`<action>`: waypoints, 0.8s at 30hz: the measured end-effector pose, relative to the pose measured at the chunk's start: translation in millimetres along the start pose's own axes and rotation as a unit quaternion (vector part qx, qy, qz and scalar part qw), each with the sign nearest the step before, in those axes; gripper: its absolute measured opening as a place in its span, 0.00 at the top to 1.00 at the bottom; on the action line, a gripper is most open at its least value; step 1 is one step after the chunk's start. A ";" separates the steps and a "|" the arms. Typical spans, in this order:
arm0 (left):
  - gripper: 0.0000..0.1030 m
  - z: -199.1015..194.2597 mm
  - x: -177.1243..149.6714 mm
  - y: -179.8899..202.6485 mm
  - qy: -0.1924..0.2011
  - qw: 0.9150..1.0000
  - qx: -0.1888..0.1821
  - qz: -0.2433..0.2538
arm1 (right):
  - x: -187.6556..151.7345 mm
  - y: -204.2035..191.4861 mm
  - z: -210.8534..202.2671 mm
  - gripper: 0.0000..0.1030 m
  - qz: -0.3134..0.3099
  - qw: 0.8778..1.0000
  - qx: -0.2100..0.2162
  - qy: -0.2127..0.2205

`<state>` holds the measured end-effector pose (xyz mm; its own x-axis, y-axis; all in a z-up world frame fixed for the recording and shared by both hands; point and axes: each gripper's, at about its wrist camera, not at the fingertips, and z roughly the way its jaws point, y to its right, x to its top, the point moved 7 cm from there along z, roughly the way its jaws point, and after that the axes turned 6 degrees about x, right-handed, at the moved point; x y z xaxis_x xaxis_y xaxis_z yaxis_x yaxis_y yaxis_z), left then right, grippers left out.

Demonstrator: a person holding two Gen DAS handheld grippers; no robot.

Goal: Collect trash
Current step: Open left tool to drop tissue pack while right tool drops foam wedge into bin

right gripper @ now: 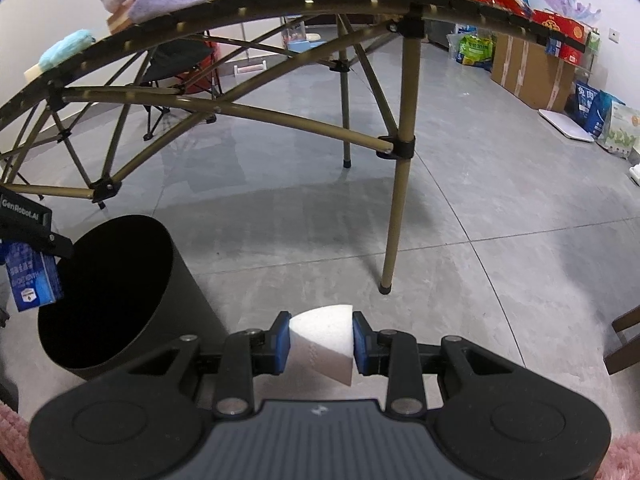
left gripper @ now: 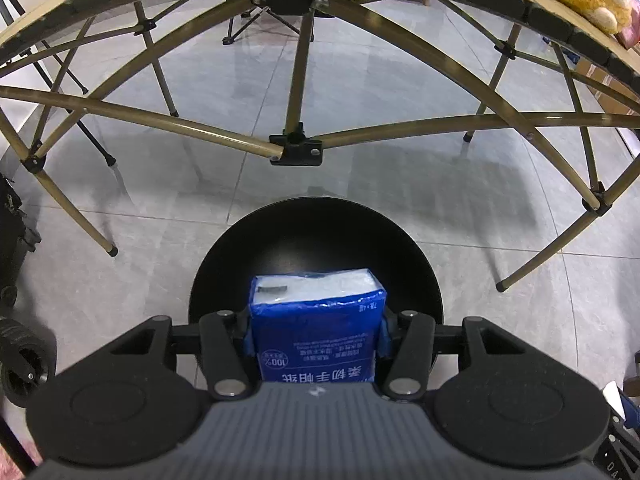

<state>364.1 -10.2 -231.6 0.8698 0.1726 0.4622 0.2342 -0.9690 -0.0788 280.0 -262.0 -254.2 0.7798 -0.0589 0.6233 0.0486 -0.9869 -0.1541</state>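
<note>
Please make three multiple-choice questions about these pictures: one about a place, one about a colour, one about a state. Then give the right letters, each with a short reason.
1. Where is the blue tissue pack?
A. lying on the floor
B. between the left gripper's fingers, over the black bin's opening
C. on the folding table

2. What colour is the folded piece in the right gripper?
A. white
B. red
C. green

3. In what state is the right gripper?
A. open and empty
B. out of view
C. shut on the white piece

Answers:
1 B: the left gripper clamps the pack, with the black bin right behind it.
2 A: the white piece is plainly white.
3 C: both blue pads press its sides.
</note>
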 end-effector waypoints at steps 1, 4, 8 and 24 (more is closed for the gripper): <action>0.49 1.1 0.9 1.1 -0.002 1.000 -0.001 0.000 | 0.0 1.2 1.0 0.71 0.002 1.000 0.000 -0.001; 0.47 3.0 2.2 2.1 -0.003 1.000 0.002 -0.002 | 0.9 2.3 3.3 0.71 0.005 1.000 0.001 -0.002; 0.00 1.1 1.4 -2.8 -0.003 1.000 0.008 -0.018 | 1.1 1.3 6.3 0.70 0.004 1.000 0.003 -0.006; 0.00 -11.0 -2.1 -19.8 0.018 0.999 0.026 -0.013 | 5.0 -18.1 2.0 0.70 -0.015 1.000 0.020 -0.005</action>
<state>352.9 6.7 -221.3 0.8469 0.1895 0.4968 0.2790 -0.9537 -0.1119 284.3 -244.1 -249.9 0.7837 -0.0271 0.6205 0.0969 -0.9815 -0.1653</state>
